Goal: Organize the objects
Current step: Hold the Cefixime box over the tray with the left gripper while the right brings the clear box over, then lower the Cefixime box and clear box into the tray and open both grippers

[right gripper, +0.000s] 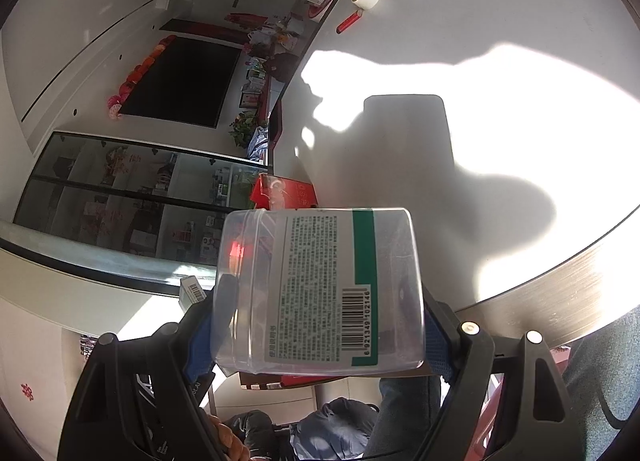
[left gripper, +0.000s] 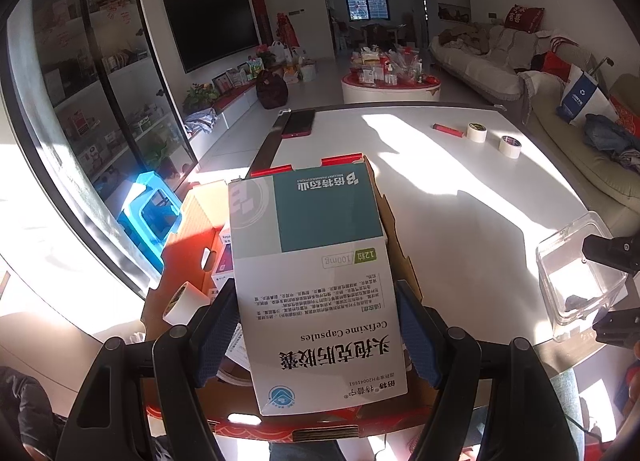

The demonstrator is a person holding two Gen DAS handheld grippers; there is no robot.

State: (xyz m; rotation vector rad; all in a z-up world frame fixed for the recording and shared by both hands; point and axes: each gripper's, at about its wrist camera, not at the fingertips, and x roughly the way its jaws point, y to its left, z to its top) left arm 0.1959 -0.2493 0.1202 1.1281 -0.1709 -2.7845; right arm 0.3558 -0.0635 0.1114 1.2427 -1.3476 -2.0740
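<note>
The left gripper [left gripper: 318, 335] has its jaws closed on the long sides of a medicine box [left gripper: 316, 289], a white and teal carton printed "Cefixime Capsules", whose long axis runs straight out from the jaws. It hangs above an open cardboard box [left gripper: 192, 229] with a red outside, which sits at the near left edge of the white counter [left gripper: 460, 197] and already holds a tape roll [left gripper: 182, 301] and other small packs. That box lies directly below and ahead of the left jaws, so the carton probably only needs lowering. The right gripper [right gripper: 320, 325] has its jaws clamped on a clear plastic container [right gripper: 320, 289], held off the counter's edge; printed text and a barcode show through its wall. Far across the counter lie two more tape rolls [left gripper: 493, 139], a red tube [left gripper: 448, 130] and a phone [left gripper: 299, 123].
</note>
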